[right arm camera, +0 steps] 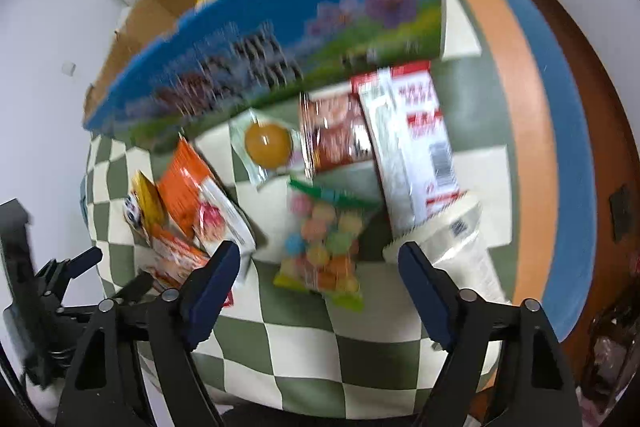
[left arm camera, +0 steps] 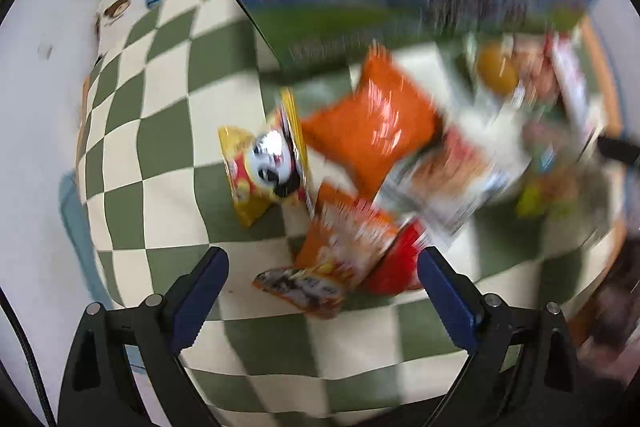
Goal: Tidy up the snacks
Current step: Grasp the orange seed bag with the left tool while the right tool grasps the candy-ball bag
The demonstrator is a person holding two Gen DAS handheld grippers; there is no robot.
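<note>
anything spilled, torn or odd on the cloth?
No spill or tear visible, though both views are blurred. The snack packets lie in a loose heap on the checkered cloth, some overlapping, in front of the cardboard box, with one yellow item inside it. Unsorted, not damaged.

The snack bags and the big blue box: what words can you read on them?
None can be read.
Blue box: dark lettering, blurred.
White and red pack: red characters and a barcode, too blurred.
Orange bag: no print legible.
Panda bag: a panda picture, no clear words.
Candy bag: no words visible.
</note>
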